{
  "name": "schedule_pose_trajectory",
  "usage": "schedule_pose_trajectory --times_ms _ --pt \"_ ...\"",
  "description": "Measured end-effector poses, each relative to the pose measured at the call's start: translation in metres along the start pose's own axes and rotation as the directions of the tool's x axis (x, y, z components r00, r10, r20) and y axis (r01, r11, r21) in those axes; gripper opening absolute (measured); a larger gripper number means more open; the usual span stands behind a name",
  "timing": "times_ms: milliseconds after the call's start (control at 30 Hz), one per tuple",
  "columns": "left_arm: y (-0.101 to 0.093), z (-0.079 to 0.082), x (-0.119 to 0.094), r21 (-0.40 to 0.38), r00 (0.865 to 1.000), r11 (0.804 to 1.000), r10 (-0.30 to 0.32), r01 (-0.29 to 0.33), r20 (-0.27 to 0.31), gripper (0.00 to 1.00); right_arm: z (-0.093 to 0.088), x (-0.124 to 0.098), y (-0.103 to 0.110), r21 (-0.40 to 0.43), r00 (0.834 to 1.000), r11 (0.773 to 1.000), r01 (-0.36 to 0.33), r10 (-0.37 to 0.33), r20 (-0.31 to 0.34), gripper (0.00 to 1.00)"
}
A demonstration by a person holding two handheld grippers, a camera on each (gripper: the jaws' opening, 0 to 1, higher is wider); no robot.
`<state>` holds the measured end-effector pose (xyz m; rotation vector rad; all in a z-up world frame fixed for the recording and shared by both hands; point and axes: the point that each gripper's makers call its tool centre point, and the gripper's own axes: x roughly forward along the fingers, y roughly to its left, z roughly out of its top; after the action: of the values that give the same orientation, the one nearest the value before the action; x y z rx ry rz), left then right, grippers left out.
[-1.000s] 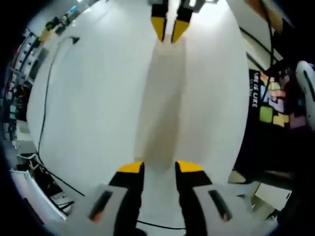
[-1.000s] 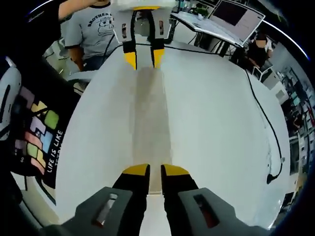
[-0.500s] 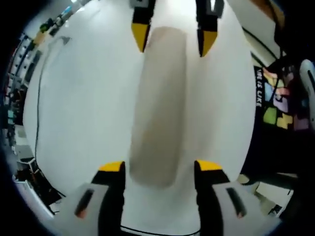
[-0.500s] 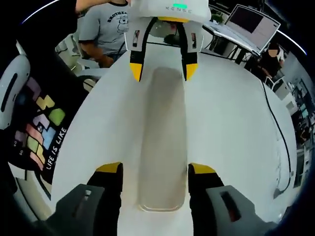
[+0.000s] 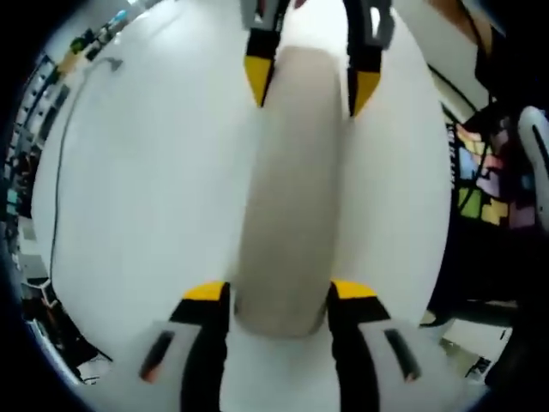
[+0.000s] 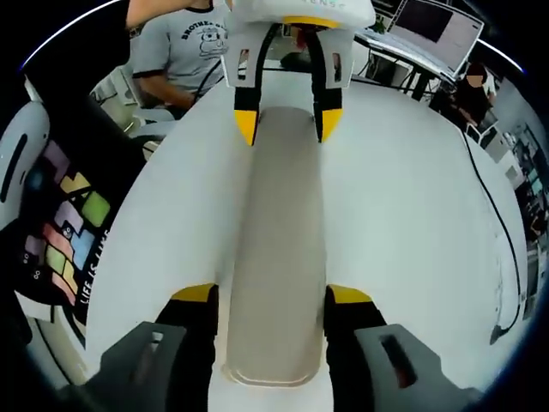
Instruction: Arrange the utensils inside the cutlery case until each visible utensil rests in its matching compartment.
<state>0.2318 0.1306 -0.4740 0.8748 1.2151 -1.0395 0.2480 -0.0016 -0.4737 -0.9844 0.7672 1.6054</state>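
A long beige cutlery case [image 5: 292, 172] [image 6: 279, 240] with rounded ends lies lengthwise between my two grippers over the white table [image 5: 146, 189] [image 6: 403, 189]. My left gripper [image 5: 279, 292] has its yellow-tipped jaws pressed against both sides of the near end. My right gripper [image 6: 270, 293] clasps the opposite end in the same way. Each gripper also faces the other: the right gripper [image 5: 310, 81] at the top of the left gripper view, the left gripper [image 6: 287, 127] at the top of the right gripper view. The case's flat top faces the cameras, and no utensils are visible.
A person in a grey T-shirt [image 6: 176, 47] sits at the table's far side. A laptop [image 6: 420, 26] stands at the back right. A black cable [image 6: 506, 257] [image 5: 60, 154] runs along one table edge. Dark clothing with colourful print [image 6: 64, 223] [image 5: 480, 180] borders the other edge.
Both grippers went from nearly shut to wide open half a second ago. The left jaws have since narrowed onto the case, which now fills the gap between both pairs of jaws.
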Motion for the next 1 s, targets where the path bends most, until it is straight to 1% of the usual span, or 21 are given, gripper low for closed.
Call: schedule_pose_trajectory --times_ms 67,167,267,333,367,400,433,633,767,900,1000 --pt "-0.001 0.002 0.001 0.031 1.000 1.000 -0.004 0.005 -0.008 0.49 0.000 0.000 0.000 0.001 1.000 1.000 -0.001 0.001 0.000 0.51" --pt "-0.002 0.006 0.002 0.129 1.000 0.991 -0.017 0.017 0.001 0.49 0.002 0.001 0.000 0.019 1.000 1.000 0.009 -0.009 -0.003 0.52" --pt "-0.002 0.007 0.002 0.132 1.000 0.991 -0.022 0.021 0.003 0.49 0.004 0.002 0.000 0.033 1.000 0.999 0.019 -0.018 -0.001 0.52" --pt "-0.002 0.007 0.004 0.126 1.000 0.992 -0.014 0.016 -0.020 0.48 0.010 0.004 0.005 -0.016 0.998 1.000 -0.009 0.010 0.062 0.46" --pt "-0.003 0.008 0.004 0.133 0.999 0.991 -0.012 0.017 -0.037 0.46 0.008 0.002 0.003 0.036 0.998 0.999 0.017 -0.020 0.064 0.46" --pt "-0.005 0.008 0.005 0.143 0.999 0.990 -0.009 0.015 -0.041 0.43 0.011 0.003 0.002 0.078 0.996 0.997 0.023 -0.029 0.078 0.45" --pt "-0.004 0.009 0.006 0.139 0.999 0.990 -0.007 0.014 -0.051 0.43 0.010 0.003 0.003 0.042 0.998 0.999 0.017 -0.020 0.067 0.45" --pt "-0.003 0.007 0.004 0.154 0.999 0.988 -0.013 0.019 -0.037 0.42 0.011 0.002 0.004 0.059 0.998 0.998 0.028 -0.031 0.047 0.44" --pt "-0.004 0.007 0.004 0.163 1.000 0.986 -0.019 0.022 -0.022 0.42 0.010 0.001 0.005 0.065 0.997 0.997 0.032 -0.036 0.064 0.44" --pt "-0.003 0.009 0.003 0.176 0.999 0.984 -0.031 0.029 0.007 0.42 0.010 0.000 0.005 0.079 0.996 0.996 0.038 -0.045 0.083 0.44" --pt "-0.007 0.012 0.002 0.172 0.999 0.984 -0.048 0.048 -0.003 0.42 0.007 -0.001 0.007 0.084 0.997 0.996 0.024 -0.030 0.071 0.44"
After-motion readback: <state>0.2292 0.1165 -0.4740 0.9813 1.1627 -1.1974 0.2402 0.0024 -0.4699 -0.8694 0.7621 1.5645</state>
